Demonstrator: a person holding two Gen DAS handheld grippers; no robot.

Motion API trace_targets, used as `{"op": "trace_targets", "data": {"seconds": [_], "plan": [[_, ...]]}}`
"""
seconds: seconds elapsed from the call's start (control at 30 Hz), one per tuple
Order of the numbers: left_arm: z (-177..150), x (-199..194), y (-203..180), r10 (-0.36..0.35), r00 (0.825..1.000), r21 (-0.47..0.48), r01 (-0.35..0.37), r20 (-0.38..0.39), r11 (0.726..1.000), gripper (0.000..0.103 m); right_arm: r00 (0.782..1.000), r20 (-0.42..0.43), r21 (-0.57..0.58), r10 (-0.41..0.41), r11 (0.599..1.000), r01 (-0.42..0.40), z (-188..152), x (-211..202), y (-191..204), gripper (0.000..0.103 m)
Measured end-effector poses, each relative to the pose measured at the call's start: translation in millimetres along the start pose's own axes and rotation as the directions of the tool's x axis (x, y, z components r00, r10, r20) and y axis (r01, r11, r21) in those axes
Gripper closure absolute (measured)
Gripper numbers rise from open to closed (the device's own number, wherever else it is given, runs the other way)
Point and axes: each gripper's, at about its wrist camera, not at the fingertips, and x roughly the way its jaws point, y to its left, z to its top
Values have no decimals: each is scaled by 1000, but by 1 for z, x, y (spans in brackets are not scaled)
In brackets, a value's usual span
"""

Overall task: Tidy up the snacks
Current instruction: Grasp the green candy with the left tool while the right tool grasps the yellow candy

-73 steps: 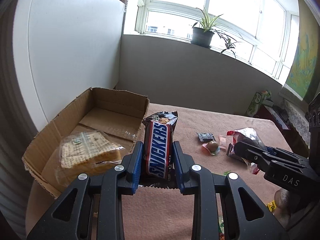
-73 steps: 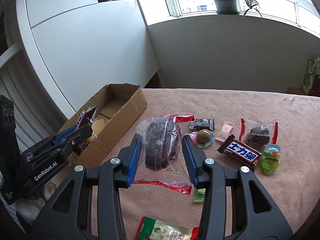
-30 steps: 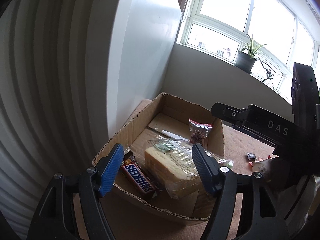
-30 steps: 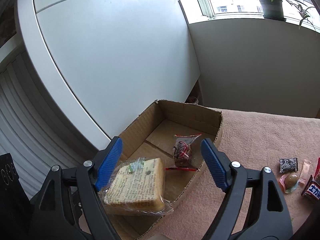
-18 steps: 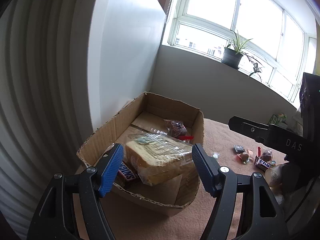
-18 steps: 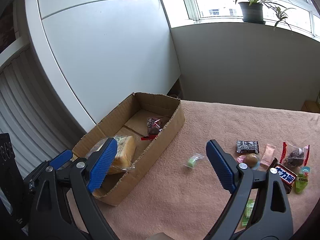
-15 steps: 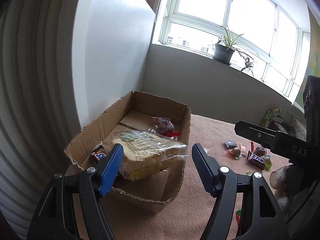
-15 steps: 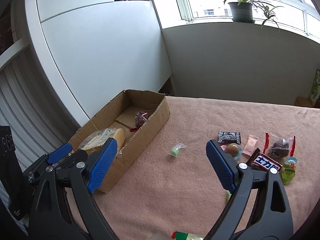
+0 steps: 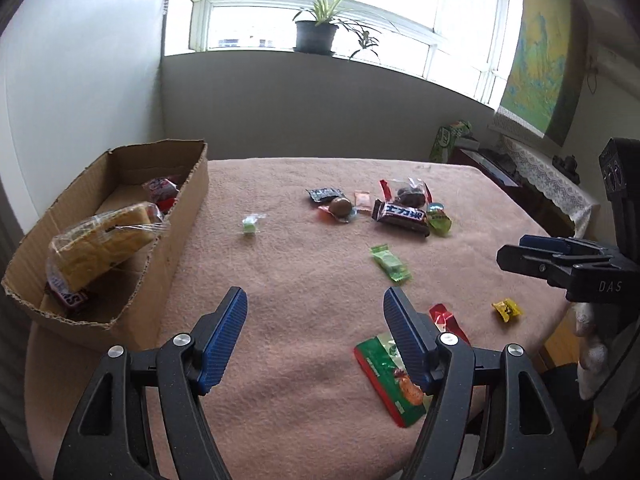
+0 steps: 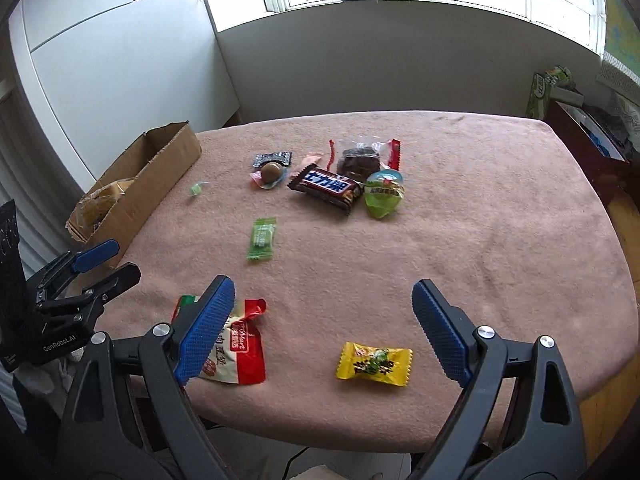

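Snacks point(image 10: 324, 188) lie scattered on the pink tablecloth point(image 10: 480, 220); bread point(image 9: 100, 246) and a bar sit in the box point(image 9: 184, 220) at its left edge. Left gripper point(image 9: 316, 336) and right gripper point(image 10: 324, 322) hover above with fingers spread, grasping nothing.

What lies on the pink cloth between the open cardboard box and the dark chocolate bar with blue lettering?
A small green candy in clear wrap, nearer the cardboard box than the chocolate bar; both wrist views show it.
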Motion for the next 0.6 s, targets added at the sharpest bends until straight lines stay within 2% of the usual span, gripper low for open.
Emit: {"op": "trace_targets", "data": {"seconds": [0.1,0.2,0.37,0.53,0.6], "plan": [[-4,13,-11,-15,999,26,17,-51,1000,32,999,-20,50,-37,998,38,-11,0,-30,10],[2,18,-15,-28,998,6,28,-62,1000,32,998,-43,84,-46,995,49,-22,4,-49,10],[13,33,-28,-74,993,-37,71,-92,997,32,997,-62,96,-51,994,57,-40,12,-51,13],[13,57,-45,-83,985,-44,77,-148,996,32,997,-49,-3,-64,998,63,-53,17,-34,28],[11,64,-49,-70,984,-31,66,-165,997,33,996,-53,-45,-67,997,64,-54,19,-31,29]]}}
